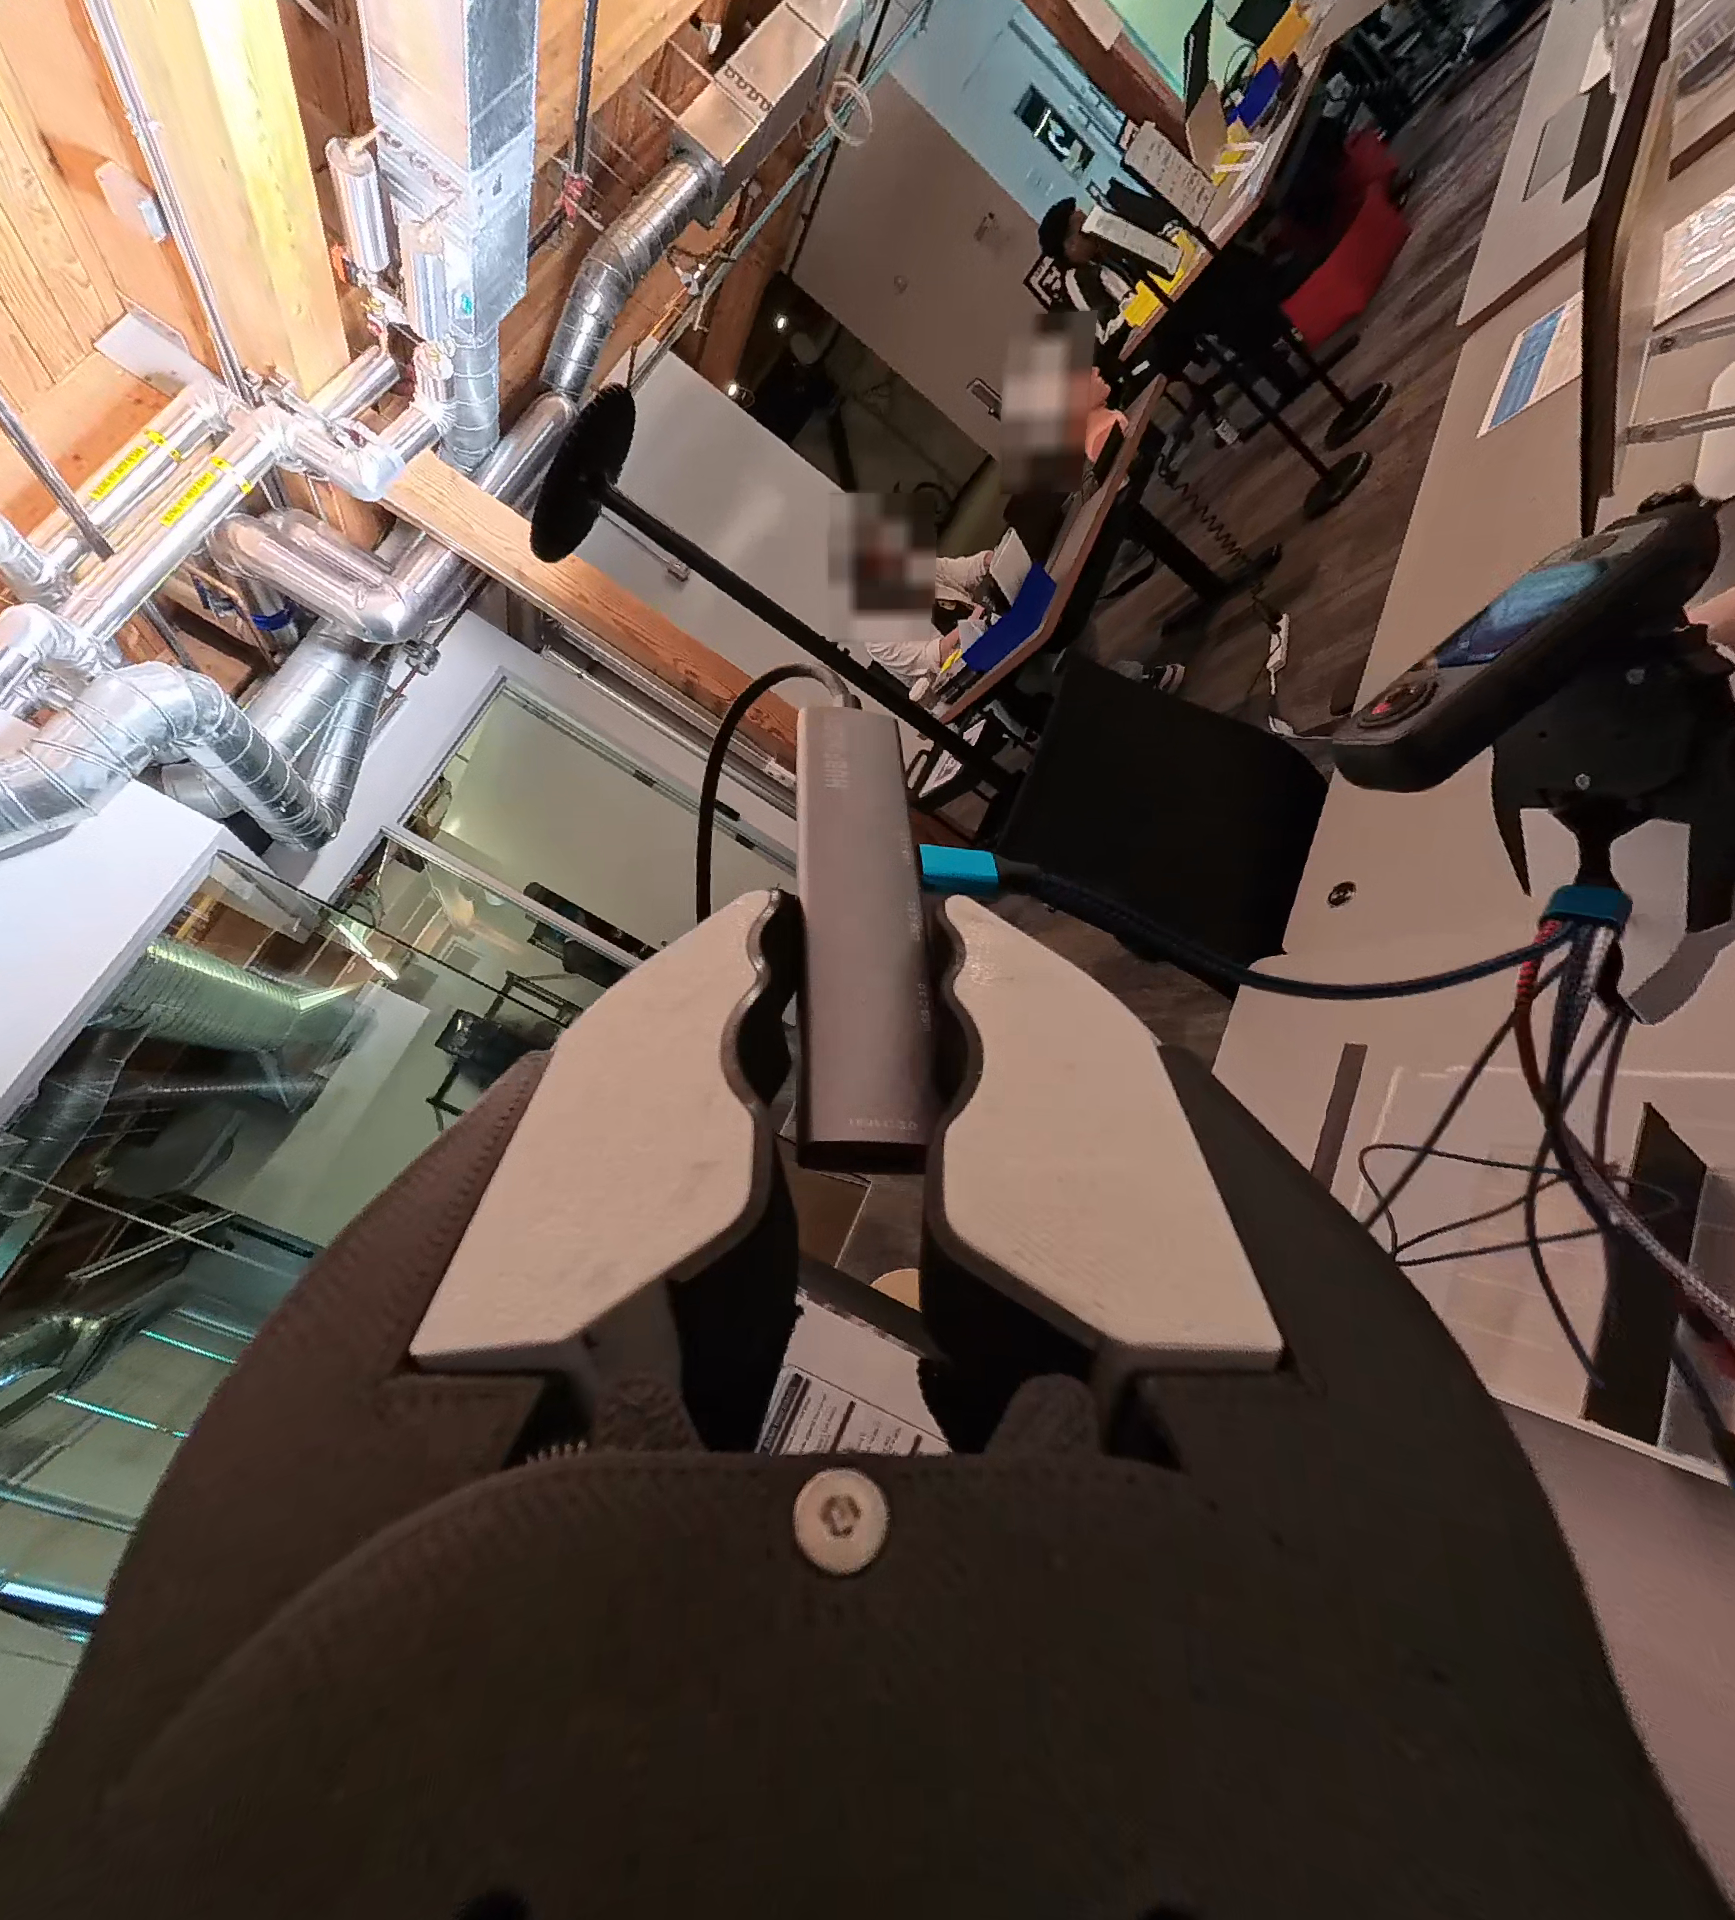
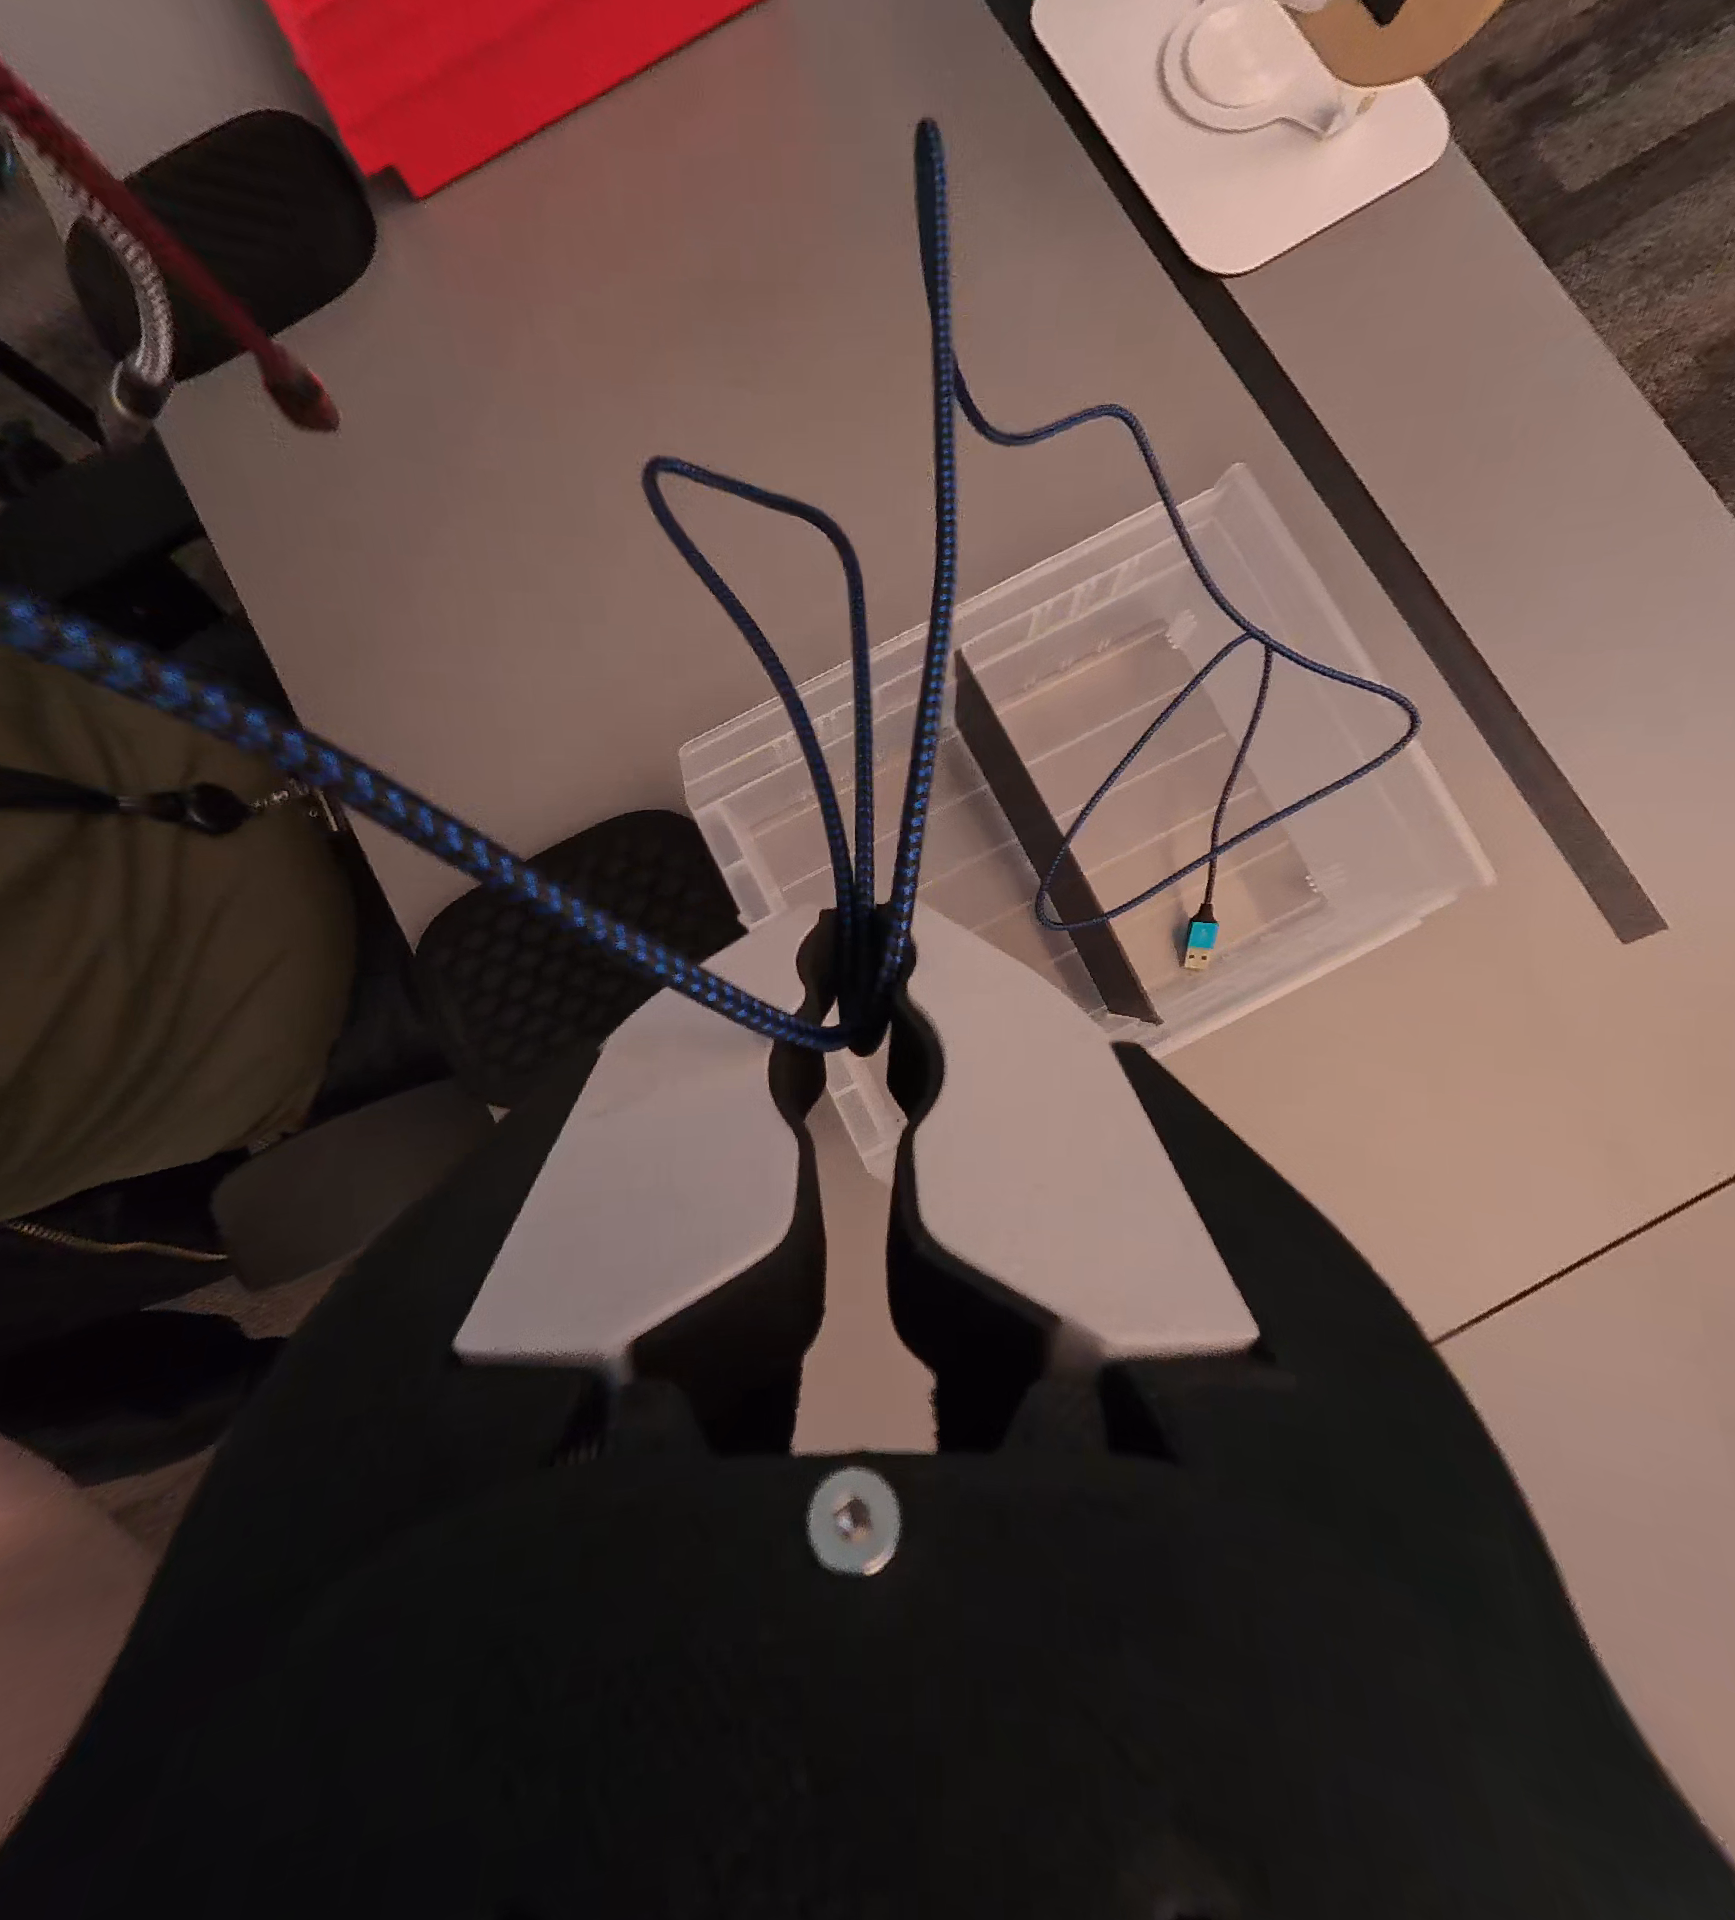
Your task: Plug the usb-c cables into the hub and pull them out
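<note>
My left gripper (image 1: 863, 935) is shut on a grey hub (image 1: 861, 914), held up in the air and pointing at the ceiling. A blue plug (image 1: 962, 869) sits in the hub's right side; its blue braided cable (image 1: 1258, 971) runs to the right gripper (image 1: 1611, 935), seen at the right edge with a cable bundle hanging from it. In the right wrist view my right gripper (image 2: 863, 987) is shut on the blue braided cable (image 2: 858, 831), whose loops hang down to a blue end plug (image 2: 1198, 940) over the table. A red cable (image 2: 167, 249) hangs at top left.
A clear plastic box (image 2: 1258, 790) lies on the grey table (image 2: 530, 468) below the right gripper. A white tray (image 2: 1258, 135) sits at the table's far corner. A black chair (image 2: 219, 229) and a person's torso (image 2: 94, 935) are at the left. People sit at desks (image 1: 1102, 499) farther off. There is about 35 cm between the tips of the two grippers.
</note>
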Available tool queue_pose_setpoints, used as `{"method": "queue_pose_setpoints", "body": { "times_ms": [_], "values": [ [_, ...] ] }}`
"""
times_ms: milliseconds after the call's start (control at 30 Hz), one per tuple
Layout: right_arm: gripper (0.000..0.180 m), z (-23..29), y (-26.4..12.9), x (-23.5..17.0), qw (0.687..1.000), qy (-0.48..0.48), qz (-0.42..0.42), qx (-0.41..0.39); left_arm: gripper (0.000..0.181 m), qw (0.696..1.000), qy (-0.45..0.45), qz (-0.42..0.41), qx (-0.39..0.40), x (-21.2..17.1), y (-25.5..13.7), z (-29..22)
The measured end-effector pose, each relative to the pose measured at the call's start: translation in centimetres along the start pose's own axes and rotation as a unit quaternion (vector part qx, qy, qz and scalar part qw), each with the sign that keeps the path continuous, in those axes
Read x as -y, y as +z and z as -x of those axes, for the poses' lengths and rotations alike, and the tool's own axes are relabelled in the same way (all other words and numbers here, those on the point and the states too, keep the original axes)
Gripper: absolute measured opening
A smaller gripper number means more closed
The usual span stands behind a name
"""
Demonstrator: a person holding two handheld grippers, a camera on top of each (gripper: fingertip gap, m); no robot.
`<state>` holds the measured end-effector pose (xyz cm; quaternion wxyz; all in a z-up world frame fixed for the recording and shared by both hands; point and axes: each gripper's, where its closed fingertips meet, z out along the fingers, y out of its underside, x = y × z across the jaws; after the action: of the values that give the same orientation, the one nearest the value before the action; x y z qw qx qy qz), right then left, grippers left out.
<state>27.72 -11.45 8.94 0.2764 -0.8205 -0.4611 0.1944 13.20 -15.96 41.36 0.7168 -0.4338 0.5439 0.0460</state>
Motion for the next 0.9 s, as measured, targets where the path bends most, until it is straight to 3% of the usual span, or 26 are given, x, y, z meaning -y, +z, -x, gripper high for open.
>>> {"method": "queue_pose_setpoints", "body": {
  "times_ms": [267,400,567,700,800,900],
  "values": [
    [0.007,3.3,0.1,-0.1,0.998,-0.043,0.017,0.033,0.024,1.0,0.024,-0.006,0.004,2.7,-1.9,-0.1],
    [0.007,1.5,-0.3,0.2,0.999,-0.028,0.01,-0.021,0.024,1.0,0.019,0.009,0.008,2.3,-1.5,0.3],
    [0.007,-6.3,-1.3,-0.3,0.981,0.054,0.027,-0.184,0.024,0.997,0.035,0.062,0.026,-1.2,1.9,0.7],
    [0.007,-10.9,-0.3,-1.5,0.961,0.101,0.08,-0.244,0.024,0.994,0.022,0.1,0.03,-5.0,5.8,0.2],
    [0.007,-12.7,2.3,-4.0,0.949,0.144,0.158,-0.231,0.024,0.991,-0.014,0.129,0.025,-8.9,8.7,-0.9],
    [0.007,-12.9,6.3,-6.0,0.95,0.184,0.192,-0.167,0.024,0.987,-0.074,0.144,0.011,-12.5,11.0,-2.6]
  ]
}}
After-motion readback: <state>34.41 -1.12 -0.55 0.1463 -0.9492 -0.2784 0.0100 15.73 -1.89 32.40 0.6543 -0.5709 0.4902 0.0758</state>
